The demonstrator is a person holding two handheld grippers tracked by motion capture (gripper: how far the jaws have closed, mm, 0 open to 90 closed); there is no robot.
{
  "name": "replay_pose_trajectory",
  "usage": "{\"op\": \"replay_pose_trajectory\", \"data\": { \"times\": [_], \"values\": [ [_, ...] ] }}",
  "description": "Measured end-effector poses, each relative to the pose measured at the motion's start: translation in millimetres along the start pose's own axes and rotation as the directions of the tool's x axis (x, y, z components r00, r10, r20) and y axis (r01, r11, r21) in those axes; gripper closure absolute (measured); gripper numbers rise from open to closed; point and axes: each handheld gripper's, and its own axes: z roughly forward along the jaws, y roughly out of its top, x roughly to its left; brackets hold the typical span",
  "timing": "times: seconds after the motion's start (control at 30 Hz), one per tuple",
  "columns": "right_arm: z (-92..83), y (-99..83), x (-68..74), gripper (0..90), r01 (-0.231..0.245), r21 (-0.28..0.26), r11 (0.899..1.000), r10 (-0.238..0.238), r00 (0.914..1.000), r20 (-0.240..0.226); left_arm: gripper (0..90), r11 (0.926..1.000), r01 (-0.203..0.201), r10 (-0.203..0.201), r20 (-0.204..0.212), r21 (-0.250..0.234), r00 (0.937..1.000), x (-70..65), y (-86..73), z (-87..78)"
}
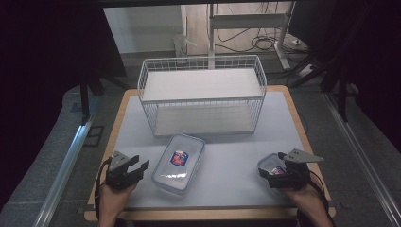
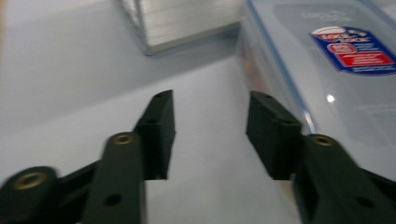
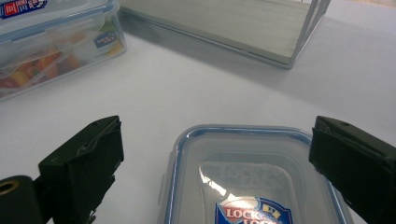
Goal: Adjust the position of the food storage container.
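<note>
On the tabletop (image 1: 227, 182) two lidded plastic boxes lie in front of a white wire basket (image 1: 202, 92). The large box (image 1: 178, 162) sits near the middle, just ahead of the basket, a red-and-blue label on its clear lid; the right gripper view shows coloured contents through its wall. The small box (image 1: 272, 165) lies toward the right front corner.

The left claw (image 1: 138, 169) stands just beside the large box's left long side. Its jaws are partly apart, with bare tabletop between them, and the box's edge runs just outside the right-hand jaw (the left gripper view is blurred, so contact there cannot be told).

The right claw (image 3: 212, 158) is spread wide and straddles the small box (image 3: 254, 179), one jaw on each side of its lid, neither pad pressing on it.
</note>
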Motion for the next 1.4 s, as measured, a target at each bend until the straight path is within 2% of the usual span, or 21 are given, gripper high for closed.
{"op": "replay_pose_trajectory", "data": {
  "times": [0.03,0.07,0.1,0.13,0.2,0.27,0.33,0.53,0.57,0.67,0.7,0.73,0.77,0.87,0.97,1.07,1.23,1.27,1.3,1.4],
  "values": [
    [-0.5,0.4,0.6,3.6,0.003,-0.002,1.0,-0.003,1.0,0.008,65.3,0.9997,-0.012,0.012,0.013,0.022,0.9998,-0.9,4.0,5.9],
    [-0.5,0.4,0.6,3.6,0.003,-0.002,1.0,-0.003,1.0,0.008,70.5,0.9997,-0.012,0.012,0.013,0.022,0.9998,-0.9,4.0,5.9],
    [-0.5,0.5,0.6,3.8,0.003,-0.002,1.0,-0.003,0.9999,0.011,70.5,0.9994,-0.018,0.017,0.028,0.031,0.9995,-0.8,7.1,9.0],
    [-0.5,0.5,0.4,4.0,0.002,-0.004,1.0,-0.002,0.9999,0.013,77.7,0.9993,-0.017,0.015,0.042,0.034,0.999,-0.2,9.0,10.9],
    [-0.2,0.5,0.1,4.1,-0.001,-0.003,1.0,0.001,0.9999,0.014,89.8,0.9987,-0.002,-0.003,0.1,0.05,0.995,3.8,15.0,17.2],
    [0.0,0.5,-0.1,4.1,-0.001,-0.002,1.0,0.001,0.9998,0.018,90.0,0.9983,0.001,-0.008,0.108,0.059,0.9941,6.4,19.7,22.9],
    [0.5,0.6,-0.4,4.2,-0.003,0.0,1.0,0.003,0.9997,0.025,90.0,0.9985,-0.011,0.005,0.122,0.053,0.9926,9.9,28.4,33.1],
    [1.6,0.5,-0.1,4.7,0.002,0.011,1.0,-0.002,0.9995,0.031,90.0,0.9985,-0.034,0.027,0.15,0.042,0.9883,9.3,46.3,50.9],
    [1.6,0.3,0.1,5.0,0.008,0.019,1.0,-0.008,0.9993,0.037,90.0,0.9976,-0.049,0.04,0.163,0.05,0.9857,7.8,52.7,58.2],
    [1.4,0.2,-0.2,5.2,0.009,0.022,1.0,-0.01,0.9991,0.041,90.0,0.9959,-0.064,0.052,0.172,0.064,0.9838,6.3,57.6,65.5],
    [0.9,0.2,-0.7,5.3,0.009,0.023,1.0,-0.01,0.9989,0.046,90.0,0.9939,-0.076,0.06,0.183,0.08,0.9812,4.1,60.5,72.4],
    [0.7,0.3,-0.9,5.4,0.01,0.022,1.0,-0.011,0.9988,0.048,90.0,0.9939,-0.076,0.06,0.183,0.08,0.9812,4.1,60.5,72.4],
    [0.5,0.3,-0.9,5.4,0.009,0.021,1.0,-0.01,0.9987,0.049,90.0,0.9906,-0.089,0.071,0.167,0.104,0.9835,1.4,62.6,76.9],
    [0.4,0.5,-1.0,5.6,0.008,0.02,1.0,-0.009,0.9988,0.048,90.0,0.9902,-0.084,0.065,0.162,0.111,0.9847,0.8,65.9,79.8],
    [1.8,0.5,0.1,6.0,0.012,0.025,1.0,-0.013,0.999,0.043,90.0,0.9898,-0.082,0.062,0.17,0.117,0.9835,-0.4,69.5,82.3],
    [2.5,0.5,1.1,6.6,0.012,0.03,0.999,-0.013,0.9992,0.037,90.0,0.9872,-0.098,0.076,0.173,0.126,0.982,-4.6,72.8,85.2],
    [2.5,1.5,2.7,8.1,0.009,0.027,1.0,-0.009,0.9995,0.031,90.0,0.9717,-0.174,0.141,0.202,0.16,0.9693,-23.9,88.1,100.8],
    [2.2,1.6,2.7,8.8,0.006,0.03,1.0,-0.007,0.9996,0.027,90.0,0.9717,-0.174,0.141,0.202,0.16,0.9693,-23.9,88.1,100.8],
    [2.0,1.7,2.7,9.3,0.003,0.031,1.0,-0.004,0.9997,0.025,90.0,0.9651,-0.198,0.16,0.216,0.171,0.9633,-31.6,93.3,106.9],
    [1.6,2.0,2.6,10.6,-0.003,0.034,0.999,0.002,0.9998,0.018,90.0,0.96,-0.215,0.167,0.248,0.179,0.9542,-44.3,99.1,116.5]
  ]
}}
